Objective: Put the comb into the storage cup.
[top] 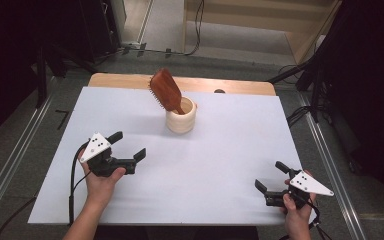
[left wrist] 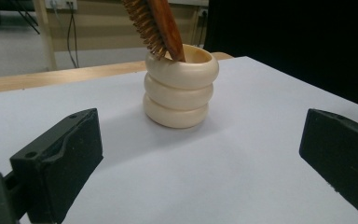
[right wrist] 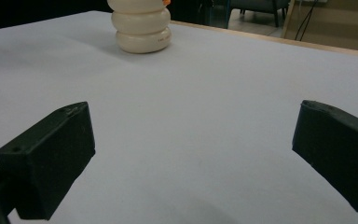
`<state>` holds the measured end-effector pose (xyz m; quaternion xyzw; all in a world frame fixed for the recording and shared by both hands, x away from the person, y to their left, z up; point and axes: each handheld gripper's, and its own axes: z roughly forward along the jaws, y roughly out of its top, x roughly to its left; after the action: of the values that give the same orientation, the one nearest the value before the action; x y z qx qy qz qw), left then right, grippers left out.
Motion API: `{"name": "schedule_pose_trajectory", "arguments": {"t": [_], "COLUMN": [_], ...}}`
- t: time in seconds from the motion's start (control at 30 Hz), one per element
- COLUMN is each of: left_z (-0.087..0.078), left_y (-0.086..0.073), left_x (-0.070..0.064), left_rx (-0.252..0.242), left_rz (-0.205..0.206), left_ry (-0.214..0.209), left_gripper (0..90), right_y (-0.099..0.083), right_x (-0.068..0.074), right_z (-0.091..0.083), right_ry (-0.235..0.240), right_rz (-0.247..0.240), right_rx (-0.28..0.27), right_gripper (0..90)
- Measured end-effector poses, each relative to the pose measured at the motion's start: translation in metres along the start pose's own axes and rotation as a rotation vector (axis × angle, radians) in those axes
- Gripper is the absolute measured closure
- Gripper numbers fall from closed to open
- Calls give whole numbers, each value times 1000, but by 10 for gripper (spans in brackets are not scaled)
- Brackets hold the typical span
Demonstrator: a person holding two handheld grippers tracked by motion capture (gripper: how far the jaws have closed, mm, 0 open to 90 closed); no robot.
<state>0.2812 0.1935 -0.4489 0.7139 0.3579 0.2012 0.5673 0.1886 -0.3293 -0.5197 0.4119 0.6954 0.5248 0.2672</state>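
Nearest the person, at about five o'clock on the table (top: pixel 220 200), the right gripper (top: pixel 271 177) sits low over the white top in the person's hand. Its jaws stand wide apart, holding nothing and touching nothing; in the right gripper view, bare tabletop lies between them and the holder (right wrist: pixel 141 29) sits well beyond, toward eleven o'clock.

At about eight o'clock, a little farther in, the left gripper (top: pixel 128 145) is held in the other hand, its grey plate tilted up. Its jaws are spread just as wide, with nothing between them. In the left gripper view they frame the holder (left wrist: pixel 179 88), which stands well apart from both fingers (left wrist: pixel 70 158), straight ahead.

Past both grippers, toward twelve o'clock, the holder (top: pixel 181 116) stands upright on the table: cream, made of three stacked rounded rings. A brown wooden brush (top: pixel 166 90) stands in it handle-down, its head leaning toward eleven o'clock, bristles facing away from the holder's middle. Behind it runs the table's wooden edge.
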Motion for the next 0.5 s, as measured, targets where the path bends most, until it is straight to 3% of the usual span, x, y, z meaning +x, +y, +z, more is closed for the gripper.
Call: {"name": "schedule_pose_trajectory", "arguments": {"t": [0.5], "left_z": [-35], "left_y": [-20], "left_x": [9], "left_rx": [10], "left_rz": [-3], "left_ry": [50], "left_gripper": [0], "right_y": [0], "right_x": [0], "right_z": [0], "right_ry": [-2], "right_rz": [-2], "right_rx": [1], "right_gripper": [0]}}
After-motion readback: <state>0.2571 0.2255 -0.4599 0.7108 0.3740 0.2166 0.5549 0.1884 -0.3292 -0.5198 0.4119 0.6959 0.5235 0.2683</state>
